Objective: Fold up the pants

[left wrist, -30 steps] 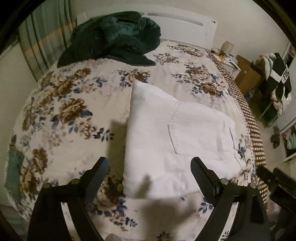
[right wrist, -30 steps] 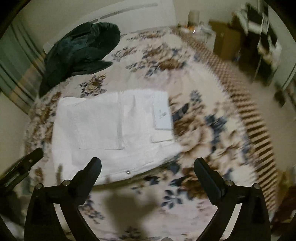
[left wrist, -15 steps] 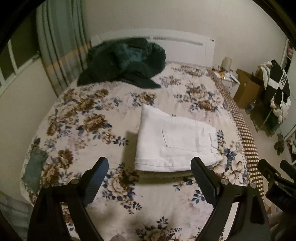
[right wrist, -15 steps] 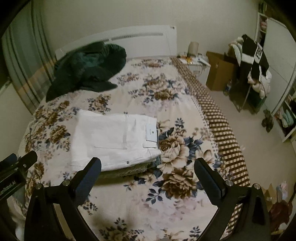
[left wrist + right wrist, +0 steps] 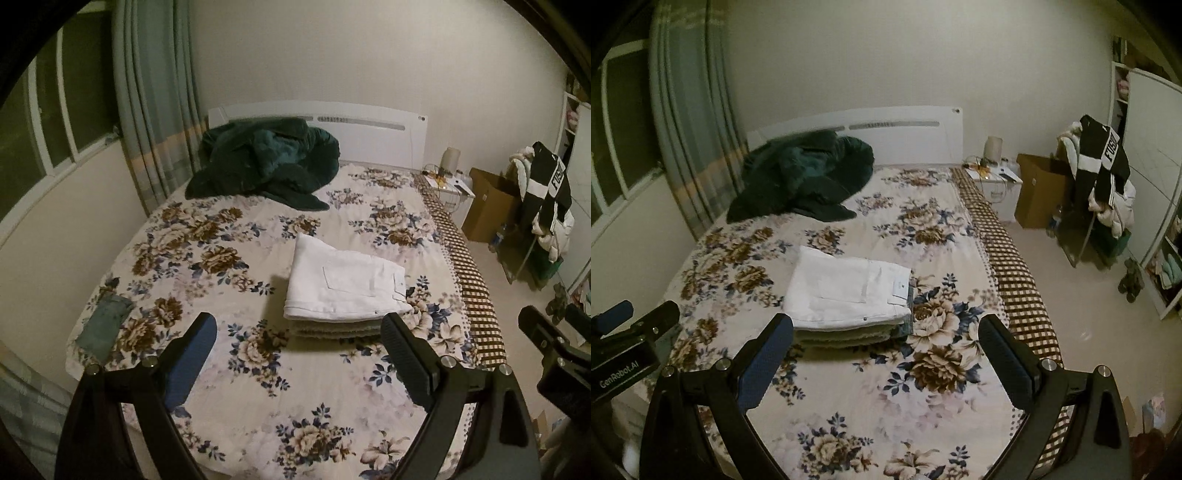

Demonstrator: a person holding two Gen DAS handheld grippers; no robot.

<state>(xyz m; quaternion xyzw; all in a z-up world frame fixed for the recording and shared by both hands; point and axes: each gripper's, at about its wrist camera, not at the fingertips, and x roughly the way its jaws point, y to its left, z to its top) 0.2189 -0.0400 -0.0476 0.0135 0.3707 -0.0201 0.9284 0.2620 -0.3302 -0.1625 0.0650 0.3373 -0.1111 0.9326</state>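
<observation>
While both of your grippers hang spread and empty above the near edge of the bed, the folded white cotton pants [image 5: 343, 286] sit as a flat rectangle on top of a short stack of other folded garments [image 5: 846, 338], mid-bed on the floral-print bedspread [image 5: 258, 384], nearer its checked-trim side. Left gripper [image 5: 299, 354]: jaws wide apart, holding nothing. Right gripper [image 5: 886, 354]: same, wide apart, nothing between them. Fold looks done to me; back pocket up, waistband label toward the checked edge.

Risks as I read them:
- The pants top overhangs the stack below slightly on the near side. Bump it with a finger on any re-approach and the top layer slides or the fold opens.
- Soft mattress under the stack: press down nearby and it tilts.
- If you regrip, pinching only the top ply peels the fold apart. Take all layers or none.
- The crumpled dark green blanket [image 5: 266, 162] by the headboard is well apart, no snag risk.
</observation>
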